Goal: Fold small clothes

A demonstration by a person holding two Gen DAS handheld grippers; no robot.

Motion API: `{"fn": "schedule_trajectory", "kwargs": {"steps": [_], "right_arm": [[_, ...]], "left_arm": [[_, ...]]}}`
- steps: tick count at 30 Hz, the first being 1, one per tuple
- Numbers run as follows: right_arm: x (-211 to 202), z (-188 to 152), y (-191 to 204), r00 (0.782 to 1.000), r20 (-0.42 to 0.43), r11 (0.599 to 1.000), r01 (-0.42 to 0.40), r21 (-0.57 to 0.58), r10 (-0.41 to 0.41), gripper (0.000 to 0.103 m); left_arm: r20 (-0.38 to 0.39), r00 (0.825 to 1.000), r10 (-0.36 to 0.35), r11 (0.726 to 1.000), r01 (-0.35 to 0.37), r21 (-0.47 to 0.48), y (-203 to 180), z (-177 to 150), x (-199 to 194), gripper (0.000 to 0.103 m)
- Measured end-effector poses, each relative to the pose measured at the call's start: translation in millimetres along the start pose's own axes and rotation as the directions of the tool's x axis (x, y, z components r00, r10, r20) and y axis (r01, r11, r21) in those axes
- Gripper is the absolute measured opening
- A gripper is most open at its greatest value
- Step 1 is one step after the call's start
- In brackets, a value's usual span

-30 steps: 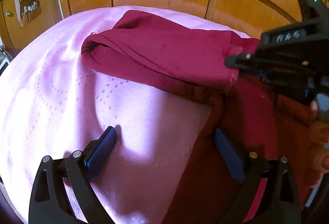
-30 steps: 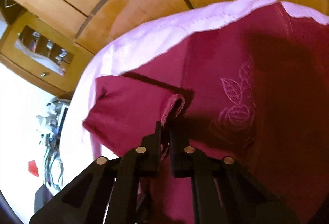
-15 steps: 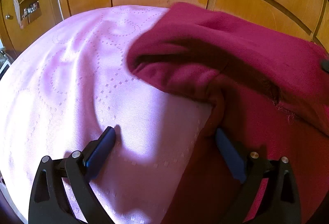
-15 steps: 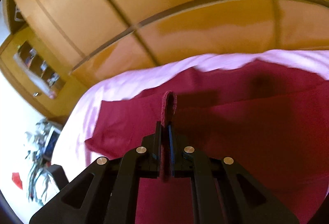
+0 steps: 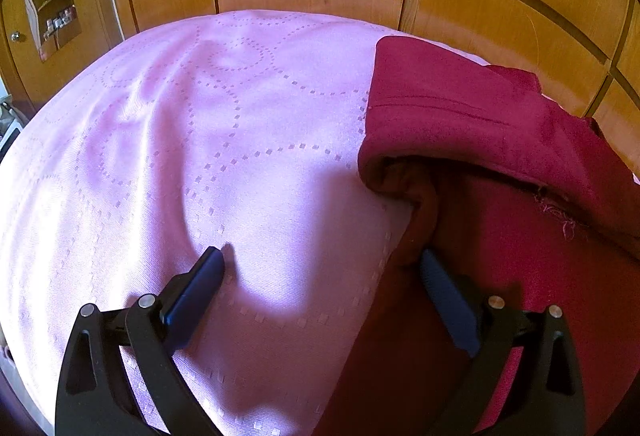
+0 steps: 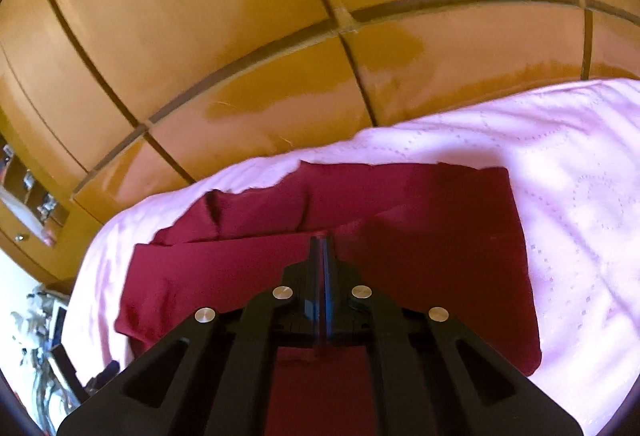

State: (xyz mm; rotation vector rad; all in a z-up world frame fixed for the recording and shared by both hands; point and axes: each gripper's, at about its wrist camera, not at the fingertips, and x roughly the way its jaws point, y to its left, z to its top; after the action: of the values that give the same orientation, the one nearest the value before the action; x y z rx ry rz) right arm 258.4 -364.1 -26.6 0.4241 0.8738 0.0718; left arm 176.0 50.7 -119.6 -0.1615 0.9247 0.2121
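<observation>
Right wrist view shows the right gripper (image 6: 320,248) clamped on the maroon garment (image 6: 440,236), partly folded on the pink bedspread (image 6: 580,196); the left gripper (image 5: 320,264) rests wide open, further folds pending.

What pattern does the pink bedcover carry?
Dotted circles of small squares on the bedcover, clearest in the left wrist view.
</observation>
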Motion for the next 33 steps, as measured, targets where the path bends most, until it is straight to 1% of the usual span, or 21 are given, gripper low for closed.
{"fn": "schedule_trajectory", "kwargs": {"steps": [1, 4, 6, 7, 8, 10, 12, 13, 14, 15, 16, 17, 18, 19, 22, 24, 26, 28, 30, 32, 33], "right_arm": [[5.2, -2.6, -2.4, 1.000, -0.019, 1.000, -0.017, 0.016, 0.017, 0.001], [11.2, -13.4, -2.6, 0.992, -0.048, 0.990, -0.116, 0.079, 0.120, 0.003], [11.0, -22.4, -3.6, 0.989, -0.055, 0.986, -0.132, 0.103, 0.138, 0.022], [10.4, -25.7, -4.1, 0.989, -0.055, 0.985, -0.131, 0.110, 0.138, 0.051], [8.1, -29.8, -5.9, 0.990, -0.049, 0.984, -0.125, 0.125, 0.132, 0.064], [7.4, -35.9, -12.3, 0.989, -0.043, 0.978, -0.136, 0.161, 0.144, 0.064], [14.6, -41.2, -16.1, 0.983, -0.060, 0.968, -0.161, 0.193, 0.175, 0.064], [16.9, -43.3, -15.3, 0.981, -0.063, 0.966, -0.169, 0.195, 0.185, 0.061], [18.4, -44.1, -13.5, 0.980, -0.063, 0.966, -0.174, 0.190, 0.189, 0.054], [21.1, -45.6, -8.6, 0.980, -0.069, 0.969, -0.175, 0.172, 0.189, 0.050], [25.8, -47.5, -0.7, 0.981, -0.083, 0.976, -0.164, 0.142, 0.177, 0.041], [29.5, -49.3, 5.5, 0.982, -0.096, 0.981, -0.152, 0.119, 0.163, 0.026], [34.6, -51.3, 12.8, 0.982, -0.115, 0.986, -0.139, 0.092, 0.149, 0.019], [37.7, -53.0, 20.6, 0.981, -0.133, 0.989, -0.134, 0.067, 0.142, 0.005], [23.1, -55.9, 42.5, 0.975, -0.138, 0.985, -0.172, 0.014, 0.173, 0.004], [4.5, -56.0, 50.7, 0.986, -0.104, 0.990, -0.135, -0.036, 0.130, 0.004], [-2.3, -54.0, 41.1, 0.994, -0.073, 0.996, -0.085, -0.026, 0.083, 0.004], [-0.1, -52.5, 20.4, 0.999, -0.048, 0.999, -0.021, 0.026, 0.022, 0.004], [8.4, -52.7, 1.3, 0.998, -0.057, 0.996, -0.008, 0.088, 0.013, 0.004], [21.2, -57.9, -12.8, 0.996, -0.090, 0.990, -0.002, 0.141, 0.015, 0.004], [25.2, -62.4, -17.4, 0.995, -0.087, 0.986, -0.026, 0.164, 0.041, 0.004]], "left_arm": [[-0.002, 1.000, -0.004, 1.000, 0.004, -0.002, 0.4, 0.5, -0.3, 0.098], [-0.012, 0.999, -0.033, 0.999, 0.033, -0.022, 5.5, 4.0, -3.0, 0.099], [-0.026, 0.998, -0.053, 0.998, 0.052, -0.032, 8.2, 9.3, -4.6, 0.099], [-0.032, 0.998, -0.060, 0.998, 0.059, -0.033, 8.1, 12.3, -5.3, 0.099], [-0.033, 0.997, -0.067, 0.997, 0.066, -0.031, 6.8, 15.5, -6.4, 0.099], [-0.008, 0.998, -0.057, 0.998, 0.057, -0.012, 2.7, 26.2, -8.8, 0.099], [0.013, 1.000, -0.027, 1.000, 0.027, 0.012, -5.9, 37.7, -7.4, 0.099], [0.015, 1.000, -0.018, 1.000, 0.017, 0.019, -9.1, 42.5, -5.2, 0.099], [0.016, 1.000, -0.009, 1.000, 0.009, 0.025, -11.9, 47.7, -1.9, 0.099], [0.015, 1.000, 0.002, 1.000, -0.002, 0.029, -14.1, 53.9, 4.9, 0.099], [0.009, 1.000, 0.013, 1.000, -0.013, 0.025, -15.2, 58.3, 11.2, 0.099], [0.004, 1.000, 0.023, 1.000, -0.023, 0.014, -14.6, 61.6, 16.5, 0.099], [0.004, 0.999, 0.033, 0.999, -0.033, -0.012, -12.4, 63.8, 20.0, 0.099], [0.015, 0.999, 0.046, 0.997, -0.045, -0.069, -4.3, 64.8, 22.2, 0.099], [0.010, 0.999, 0.053, 0.980, -0.050, -0.193, 18.6, 59.2, 26.1, 0.099], [0.011, 1.000, 0.016, 0.974, -0.013, -0.225, 29.2, 52.8, 28.5, 0.099], [0.028, 1.000, -0.003, 0.980, 0.009, -0.198, 27.1, 51.1, 23.0, 0.099], [0.024, 0.999, -0.021, 0.987, 0.024, -0.157, 22.8, 48.7, 20.1, 0.099], [0.016, 1.000, -0.027, 0.994, 0.028, -0.108, 17.1, 45.9, 17.2, 0.099], [0.007, 1.000, -0.031, 0.996, 0.031, -0.079, 14.1, 44.2, 13.2, 0.099], [0.004, 1.000, -0.031, 0.997, 0.031, -0.075, 14.4, 43.0, 10.3, 0.099]]}}
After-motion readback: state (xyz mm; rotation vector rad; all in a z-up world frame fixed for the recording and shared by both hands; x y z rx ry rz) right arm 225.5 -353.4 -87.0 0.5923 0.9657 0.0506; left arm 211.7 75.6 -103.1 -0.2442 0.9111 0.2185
